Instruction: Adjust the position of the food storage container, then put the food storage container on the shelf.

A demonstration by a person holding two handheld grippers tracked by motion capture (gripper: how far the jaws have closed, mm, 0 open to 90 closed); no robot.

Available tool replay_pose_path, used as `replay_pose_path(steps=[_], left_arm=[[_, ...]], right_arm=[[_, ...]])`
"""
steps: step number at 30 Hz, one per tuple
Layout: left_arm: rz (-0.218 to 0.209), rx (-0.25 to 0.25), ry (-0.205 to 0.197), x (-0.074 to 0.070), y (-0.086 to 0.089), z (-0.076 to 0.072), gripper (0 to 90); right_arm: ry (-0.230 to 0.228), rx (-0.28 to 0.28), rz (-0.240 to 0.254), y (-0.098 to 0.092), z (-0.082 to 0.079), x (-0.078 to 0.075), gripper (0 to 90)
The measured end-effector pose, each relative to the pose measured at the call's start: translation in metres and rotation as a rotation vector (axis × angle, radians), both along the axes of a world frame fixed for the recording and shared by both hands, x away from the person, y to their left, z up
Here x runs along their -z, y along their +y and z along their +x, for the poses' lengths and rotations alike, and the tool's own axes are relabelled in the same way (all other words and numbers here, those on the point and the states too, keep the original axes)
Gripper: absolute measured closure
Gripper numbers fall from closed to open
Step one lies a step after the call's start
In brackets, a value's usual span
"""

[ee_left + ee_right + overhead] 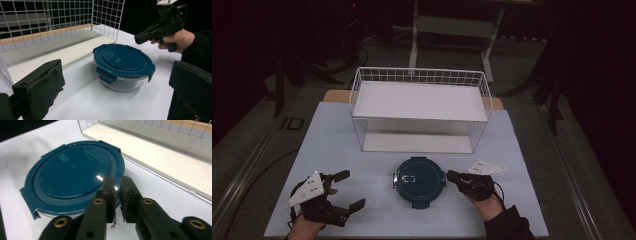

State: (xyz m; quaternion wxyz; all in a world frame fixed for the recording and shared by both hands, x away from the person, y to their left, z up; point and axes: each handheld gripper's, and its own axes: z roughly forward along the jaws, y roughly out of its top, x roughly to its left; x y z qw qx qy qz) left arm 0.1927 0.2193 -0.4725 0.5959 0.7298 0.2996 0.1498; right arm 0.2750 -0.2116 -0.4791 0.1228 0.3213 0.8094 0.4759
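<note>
Container (419,181) sits on table (337,150) before wire rack (419,107), between my grippers. Left gripper (348,192) jaws wide open, waiting. Right gripper (451,175) nearly closed, empty, tips at lid edge, probably for a latch.

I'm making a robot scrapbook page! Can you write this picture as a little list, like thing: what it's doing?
box: round glass box with blue lid clipped on, on the table
rack: white wire rack behind the box, shelves bare
left gripper: open, left of the box, apart from it
right gripper: jaws a narrow slit apart, nothing between them, tips at the lid's right edge
</note>
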Motion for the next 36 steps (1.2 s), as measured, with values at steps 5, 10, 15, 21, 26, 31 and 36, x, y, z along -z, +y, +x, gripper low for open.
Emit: replay_pose_path(steps=[5, 10, 15, 21, 26, 31, 36], left_arm=[[0.012, 0.018, 0.005, -0.004, -0.006, 0.000, 0.0], [0.022, 0.061, 0.016, -0.014, -0.015, 0.002, 0.0], [0.032, 0.081, 0.018, -0.021, -0.020, 0.003, 0.0], [0.017, 0.107, 0.055, -0.031, -0.026, 0.010, 0.0], [0.003, 0.103, 0.082, -0.036, -0.030, 0.023, 0.0], [0.035, 0.107, 0.166, -0.025, -0.040, 0.043, 0.0], [0.065, 0.065, 0.254, -0.016, -0.052, 0.063, 0.0]], right_arm=[[-0.015, -0.003, 0.046, -0.002, -0.004, -0.010, 56.9], [-0.042, -0.012, 0.076, -0.003, -0.009, -0.019, 35.1], [-0.054, -0.040, 0.108, -0.003, -0.011, -0.022, 12.6], [-0.125, -0.035, 0.089, -0.004, -0.014, -0.029, 10.9], [-0.181, 0.007, 0.088, -0.009, -0.018, -0.038, 14.5], [-0.196, 0.002, 0.092, -0.011, -0.022, -0.039, 16.1], [-0.221, 0.006, 0.067, -0.009, -0.026, -0.039, 17.0]])
